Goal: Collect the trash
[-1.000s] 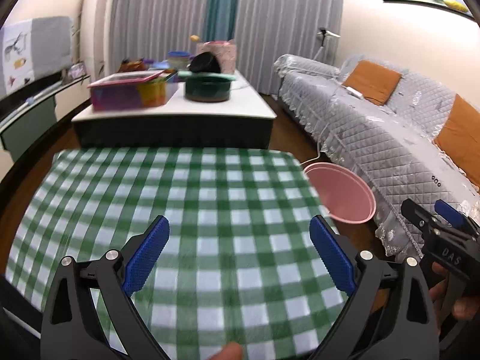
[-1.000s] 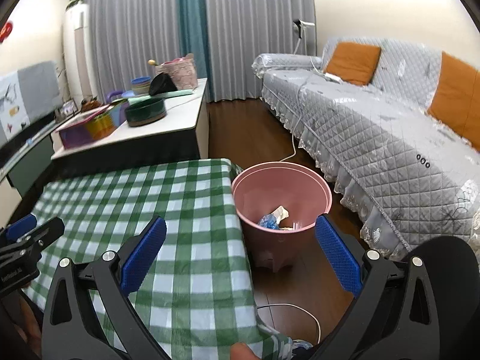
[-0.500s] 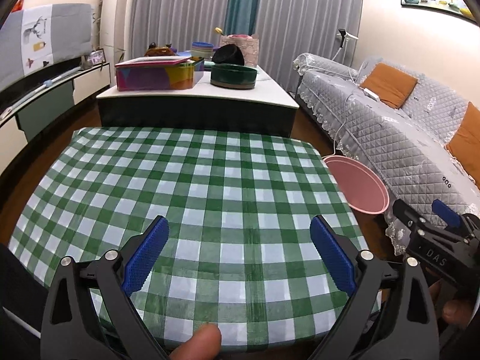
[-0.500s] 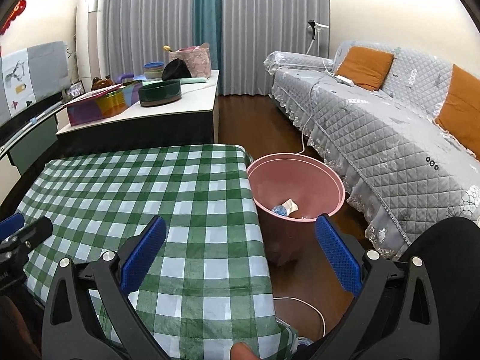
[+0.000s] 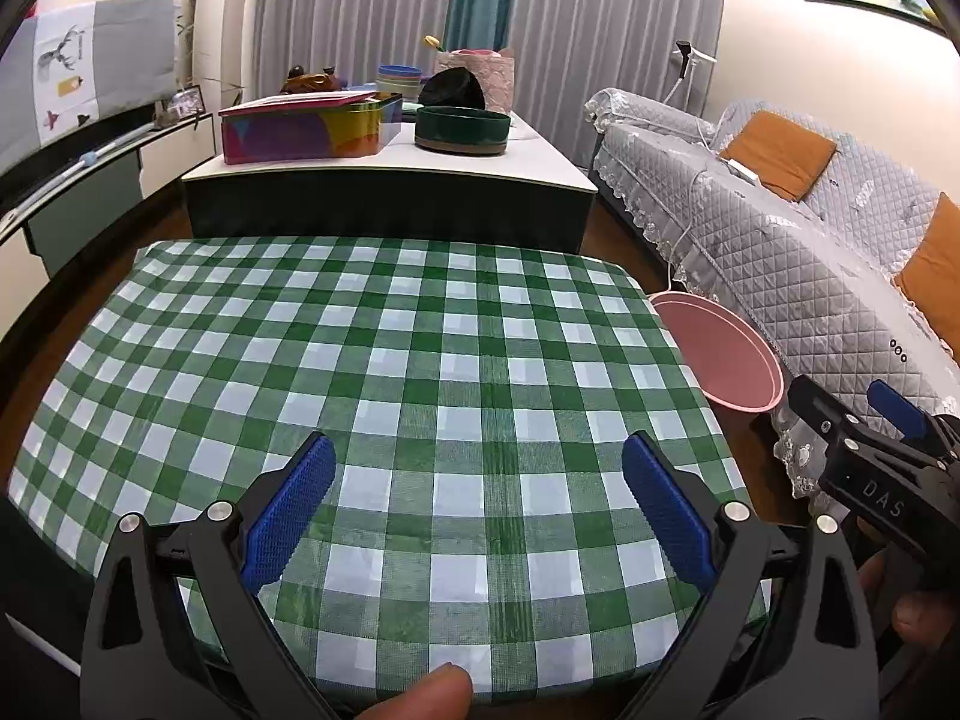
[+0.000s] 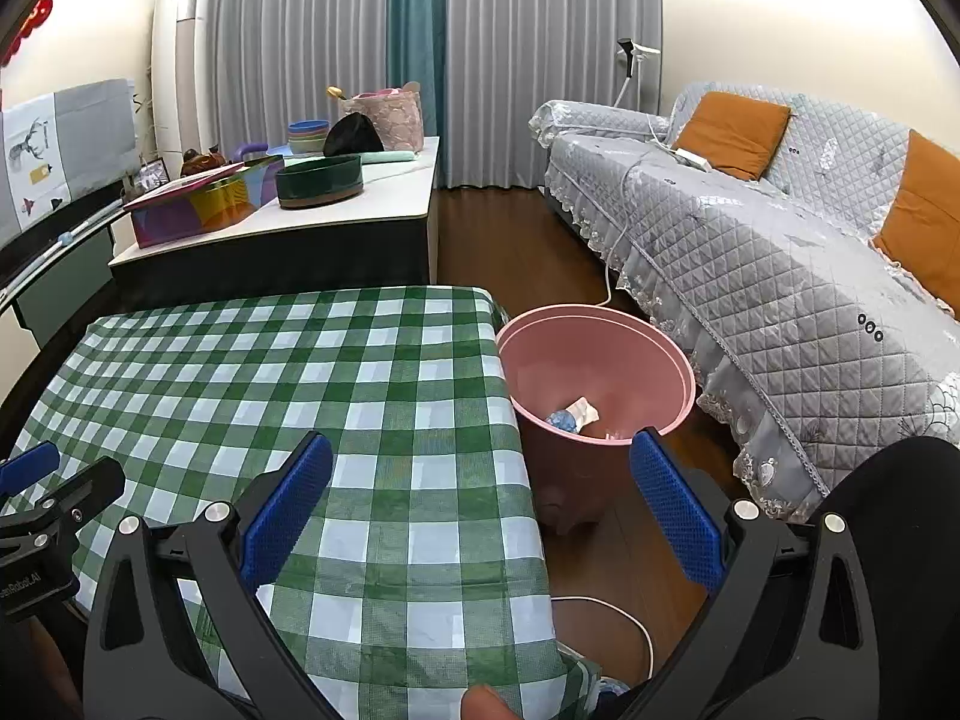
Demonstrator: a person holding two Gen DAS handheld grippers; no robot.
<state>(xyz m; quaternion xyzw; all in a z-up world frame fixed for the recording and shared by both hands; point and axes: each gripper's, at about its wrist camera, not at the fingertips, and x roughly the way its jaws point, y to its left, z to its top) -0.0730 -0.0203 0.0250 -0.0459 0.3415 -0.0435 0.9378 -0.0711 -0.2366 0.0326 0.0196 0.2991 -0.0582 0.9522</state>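
We are pulling both grippers back; more of the table is showing. Left gripper and right gripper are staying spread wide, empty. Trash is lying in the bin.

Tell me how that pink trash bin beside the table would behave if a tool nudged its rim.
The pink trash bin looks like thin plastic holding only a few scraps, so it is probably light and would likely slide on the wooden floor. It narrows toward its base, so a rim push might tip it.
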